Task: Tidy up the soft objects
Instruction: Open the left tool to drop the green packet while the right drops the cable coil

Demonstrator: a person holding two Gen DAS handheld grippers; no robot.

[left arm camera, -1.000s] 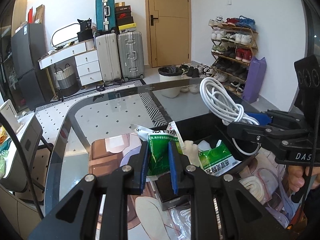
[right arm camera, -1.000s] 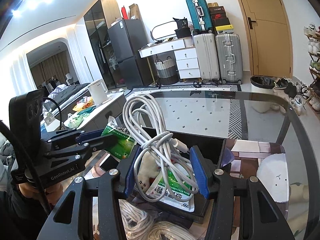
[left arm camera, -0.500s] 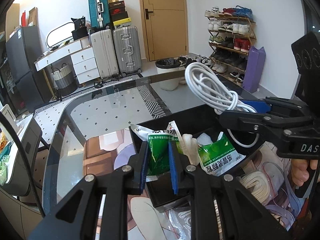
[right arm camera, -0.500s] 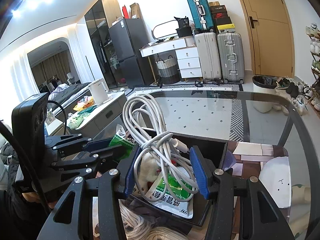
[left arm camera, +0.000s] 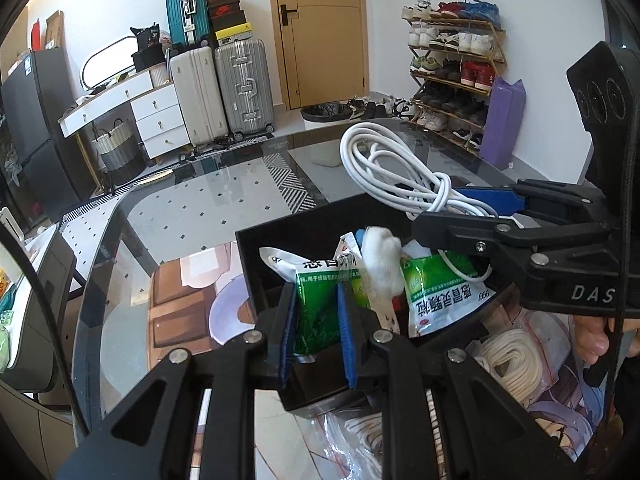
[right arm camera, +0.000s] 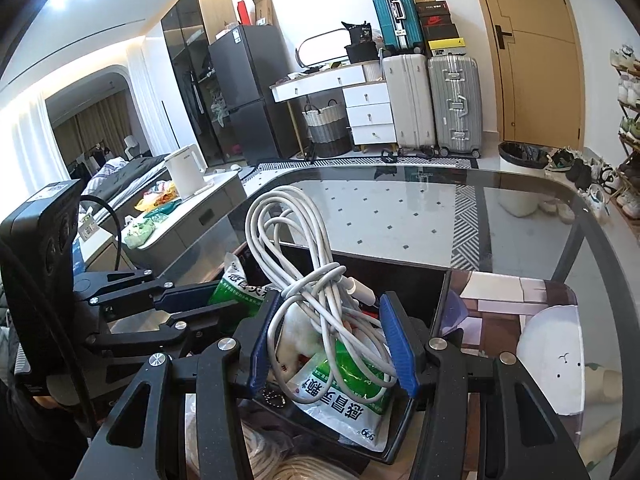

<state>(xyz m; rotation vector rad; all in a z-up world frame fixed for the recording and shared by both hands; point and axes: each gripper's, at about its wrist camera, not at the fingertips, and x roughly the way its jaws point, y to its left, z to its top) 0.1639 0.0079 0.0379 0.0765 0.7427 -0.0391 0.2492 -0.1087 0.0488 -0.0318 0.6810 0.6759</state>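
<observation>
In the left wrist view my left gripper is shut on a green and white sachet, which it holds upright over the near left corner of a black box. In the box lie a second green sachet and a white fluffy wad. My right gripper is shut on a coiled white cable, whose loops stick up above the box. From the right wrist view the left gripper comes in from the left with its sachet.
The box stands on a glass table over an illustrated mat. Clear bags with coiled white rope lie on the near side of the box. A white round object sits to the right of it. A hand grips the right tool.
Both grippers have come down and closer to the black box, each keeping hold of its load. The box now fills more of both views.
</observation>
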